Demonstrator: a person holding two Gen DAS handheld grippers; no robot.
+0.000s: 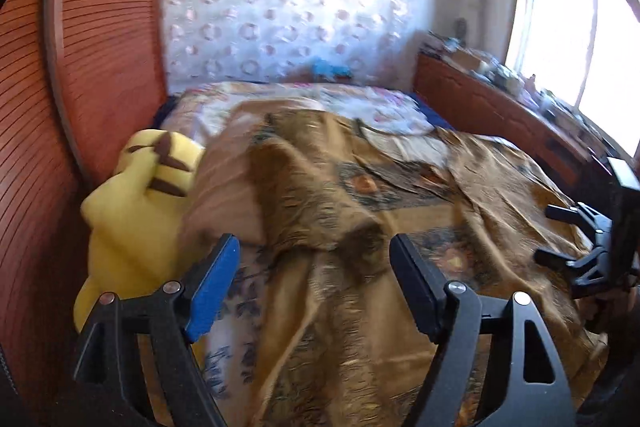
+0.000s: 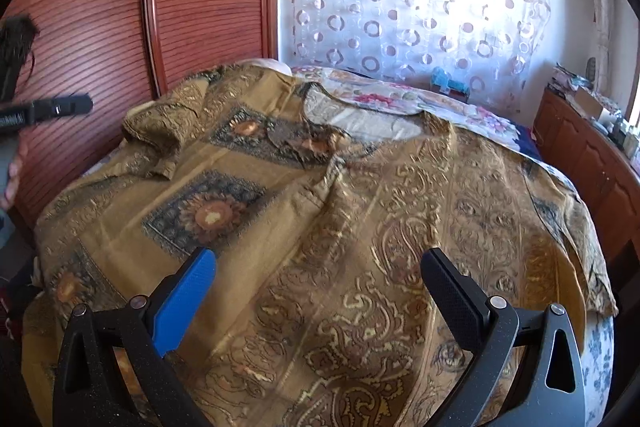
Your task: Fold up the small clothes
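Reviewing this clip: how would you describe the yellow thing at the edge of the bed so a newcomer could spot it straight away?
Start at the reddish slatted wooden wardrobe along one side of the bed. Wedged between it and the brown patterned garment spread over the bed sits a soft toy, just beyond the left gripper. It is the only plain bright yellow thing there, with dark brown markings on top; everything beside it is patterned cloth or wood.

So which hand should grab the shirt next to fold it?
Probably the right. The right gripper hangs open over the flat middle of the brown patterned shirt, while the left gripper, also open, sits at the rumpled edge beside the yellow plush toy.
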